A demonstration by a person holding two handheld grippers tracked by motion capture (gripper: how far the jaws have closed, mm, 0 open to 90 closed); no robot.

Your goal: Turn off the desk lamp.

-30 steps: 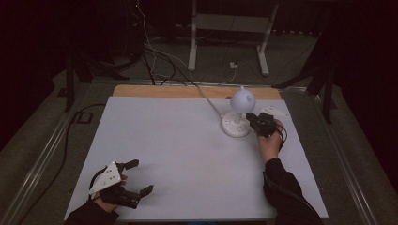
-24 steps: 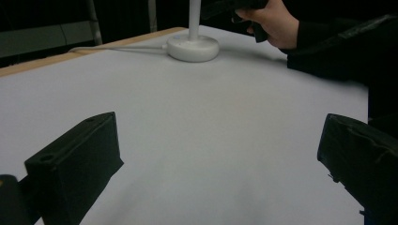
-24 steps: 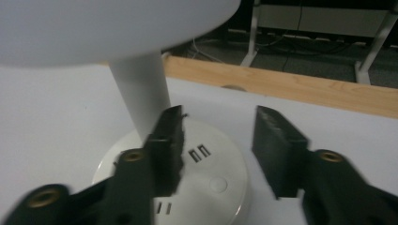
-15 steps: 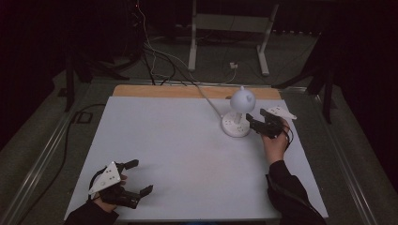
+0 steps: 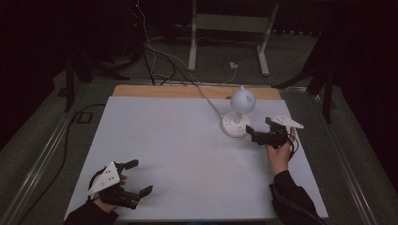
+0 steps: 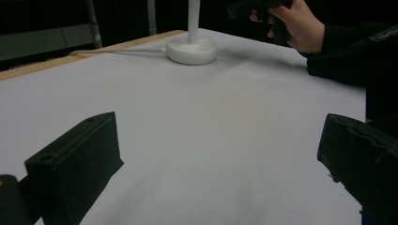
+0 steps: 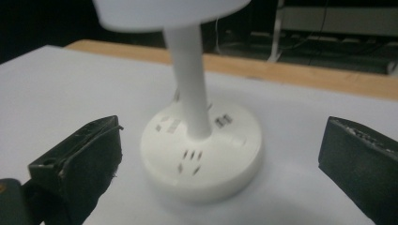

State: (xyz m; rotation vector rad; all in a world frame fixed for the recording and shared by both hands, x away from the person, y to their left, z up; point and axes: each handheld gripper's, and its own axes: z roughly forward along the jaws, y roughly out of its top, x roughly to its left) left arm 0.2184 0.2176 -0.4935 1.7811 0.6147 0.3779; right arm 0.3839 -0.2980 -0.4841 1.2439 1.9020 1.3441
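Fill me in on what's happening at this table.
A person holds a gripper in each hand over a white table. The right gripper is open and aimed at the round base of a white desk lamp, close to it but not touching. The left gripper is open near the table's front edge, holding nothing.

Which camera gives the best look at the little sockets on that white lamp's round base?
The right gripper view: the lamp base sits close between the open jaws, its slots plain. The high view shows the whole lamp, small. The left gripper view shows the base far off, without detail.
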